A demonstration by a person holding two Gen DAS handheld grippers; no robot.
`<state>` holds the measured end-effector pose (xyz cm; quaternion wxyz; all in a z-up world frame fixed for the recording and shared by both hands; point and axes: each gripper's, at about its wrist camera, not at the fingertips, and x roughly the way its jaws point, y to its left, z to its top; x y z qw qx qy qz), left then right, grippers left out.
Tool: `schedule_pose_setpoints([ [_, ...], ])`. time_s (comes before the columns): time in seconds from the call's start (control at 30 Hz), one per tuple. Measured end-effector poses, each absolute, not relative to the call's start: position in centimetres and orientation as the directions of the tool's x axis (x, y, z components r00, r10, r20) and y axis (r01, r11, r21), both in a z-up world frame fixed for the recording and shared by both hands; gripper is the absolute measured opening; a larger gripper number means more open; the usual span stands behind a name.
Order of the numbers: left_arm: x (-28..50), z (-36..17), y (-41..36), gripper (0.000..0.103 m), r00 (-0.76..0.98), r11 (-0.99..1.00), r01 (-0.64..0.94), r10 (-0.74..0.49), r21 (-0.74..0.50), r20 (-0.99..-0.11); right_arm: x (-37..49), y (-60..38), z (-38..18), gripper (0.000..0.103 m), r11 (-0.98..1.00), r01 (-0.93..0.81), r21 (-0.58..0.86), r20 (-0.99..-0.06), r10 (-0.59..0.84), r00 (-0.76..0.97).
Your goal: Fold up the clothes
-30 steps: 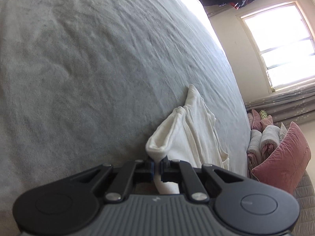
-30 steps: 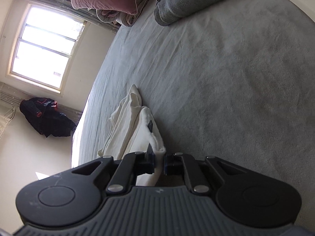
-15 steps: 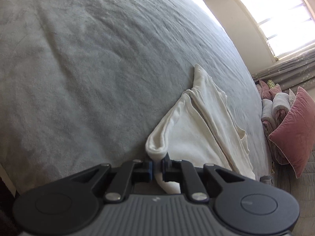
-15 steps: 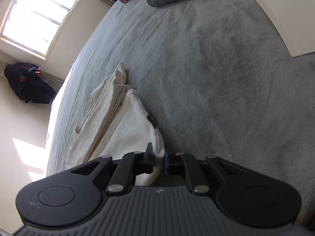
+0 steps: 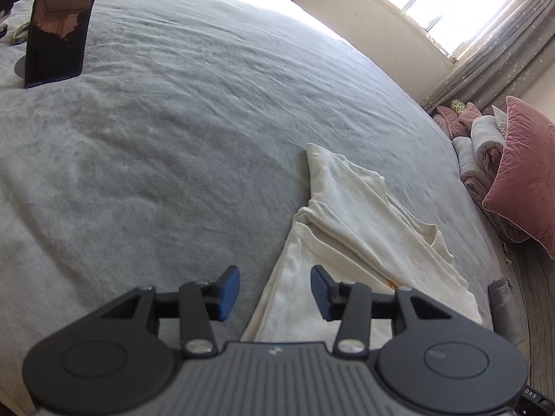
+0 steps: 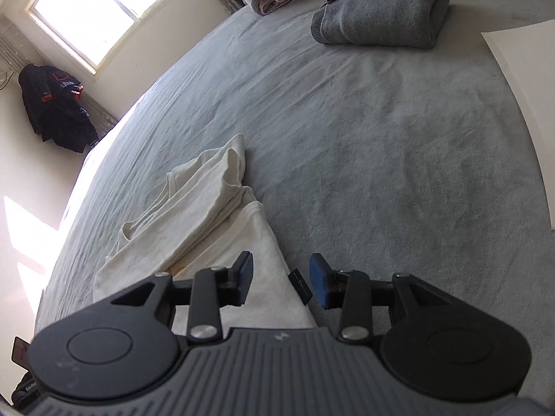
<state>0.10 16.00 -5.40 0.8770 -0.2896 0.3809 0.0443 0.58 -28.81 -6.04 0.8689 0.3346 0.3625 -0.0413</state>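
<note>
The cream garment (image 5: 350, 242) lies on the grey bed (image 5: 166, 131), partly folded: a flat near panel runs toward the cameras and a bunched, narrower part trails off toward the far side, its tip pointing at the window. Both sets of tongs sit over the near edge. The left tongs (image 5: 275, 291) straddle the left edge of the near panel with their blue pads (image 5: 229, 293) apart and opening, no cloth pinched between them. The right tongs (image 6: 281, 282) are likewise parting over the right edge, where a small dark label (image 6: 300, 286) sticks out beside the right pad — the fabric lies under the gap rather than in it.

The step in hand looks like a release after laying a fold down. To do it well, the person would do best to let both pairs spread fully before lifting, so no pad drags the hem and reopens the crease, and to draw both hands back evenly so the near edge stays straight. The far portion seems rumpled and off-square, though fisheye distortion makes its true shape hard to judge; it will likely need smoothing before the next fold. A folded grey garment (image 6: 380, 24) rests well apart on the far right of the bed — a sensible place for this one to join once done.
</note>
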Motion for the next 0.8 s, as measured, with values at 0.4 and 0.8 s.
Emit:
schedule_pose_setpoints([
  [0.4,2.3,-7.9,14.7,0.009,0.766,0.872,-0.257,-0.078,-0.416,-0.638,2.4,-27.4,-7.9,0.016,0.857,0.2,0.475,-0.609,0.156,0.778],
  [0.8,2.0,-4.2,15.1,0.044,0.656,0.95,-0.08,-0.177,-0.301,-0.733,2.1,-27.1,-4.5,0.048,0.947,0.034,0.319,-0.682,0.204,0.702],
])
